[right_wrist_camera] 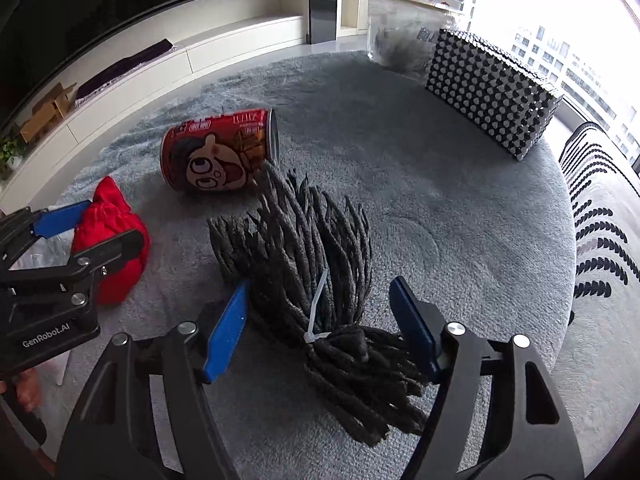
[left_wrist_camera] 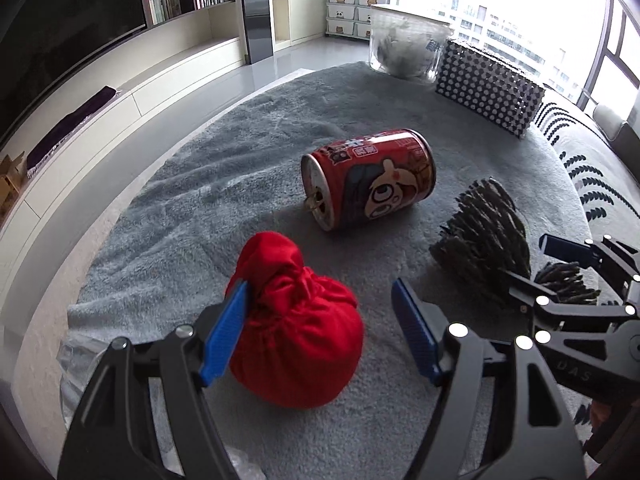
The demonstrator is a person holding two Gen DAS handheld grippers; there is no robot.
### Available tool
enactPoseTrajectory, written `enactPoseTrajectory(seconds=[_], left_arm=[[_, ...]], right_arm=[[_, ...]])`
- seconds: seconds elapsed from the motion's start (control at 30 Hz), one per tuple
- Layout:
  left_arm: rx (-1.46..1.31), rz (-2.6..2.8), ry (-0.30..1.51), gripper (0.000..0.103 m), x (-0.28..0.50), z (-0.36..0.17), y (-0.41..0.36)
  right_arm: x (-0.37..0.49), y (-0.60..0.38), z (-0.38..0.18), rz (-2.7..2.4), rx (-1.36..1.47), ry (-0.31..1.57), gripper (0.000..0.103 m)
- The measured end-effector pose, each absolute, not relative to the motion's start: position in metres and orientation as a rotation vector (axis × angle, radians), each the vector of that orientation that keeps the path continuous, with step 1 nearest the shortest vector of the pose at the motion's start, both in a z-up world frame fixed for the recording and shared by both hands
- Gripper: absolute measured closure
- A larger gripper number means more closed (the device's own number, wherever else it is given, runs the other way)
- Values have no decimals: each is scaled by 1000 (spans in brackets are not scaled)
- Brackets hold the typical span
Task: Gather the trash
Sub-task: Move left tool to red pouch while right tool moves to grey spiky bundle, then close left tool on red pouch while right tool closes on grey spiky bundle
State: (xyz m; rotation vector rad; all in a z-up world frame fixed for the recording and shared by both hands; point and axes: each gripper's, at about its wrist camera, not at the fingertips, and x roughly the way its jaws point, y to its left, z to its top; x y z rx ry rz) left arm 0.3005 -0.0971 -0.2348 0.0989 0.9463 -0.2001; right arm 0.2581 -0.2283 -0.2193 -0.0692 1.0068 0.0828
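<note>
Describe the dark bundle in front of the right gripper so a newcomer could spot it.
On the grey fluffy blanket, near the lying red cartoon drink can, sits a charcoal bundle of yarn-like cords, between the open fingers of the right gripper. Only it has a white zip tie cinching its cords; the neighbouring red cloth pouch is smooth fabric.

Clear bin [left_wrist_camera: 408,42] contents blurred, perhaps grey fluff; red cloth bundle [right_wrist_camera: 110,240] partly behind left gripper [right_wrist_camera: 86,228]

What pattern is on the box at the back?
Black with white dots all over the box; clearest in the right wrist view.
</note>
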Motion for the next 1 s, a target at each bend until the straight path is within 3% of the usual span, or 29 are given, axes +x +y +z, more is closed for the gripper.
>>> enactPoseTrajectory(seconds=[0.13,0.37,0.53,0.67,0.8,1.0], left_arm=[[109,-185,937,31,300,-237,-97],[73,-166,943,31,301,-231,-83],[87,-180,960,32,299,-238,-89],[96,-203,929,61,296,-238,-100],[63,-216,931,77,300,-234,-100],[4,-215,928,83,298,-230,-88]], right_arm=[[259,-230,-229,82,-76,1034,47],[262,-236,-229,73,-57,1028,49],[262,-234,-229,84,-52,1030,64],[260,-233,-227,93,-48,1022,78],[258,-232,-224,98,-51,1020,84],[251,-228,-219,102,-58,1007,88]])
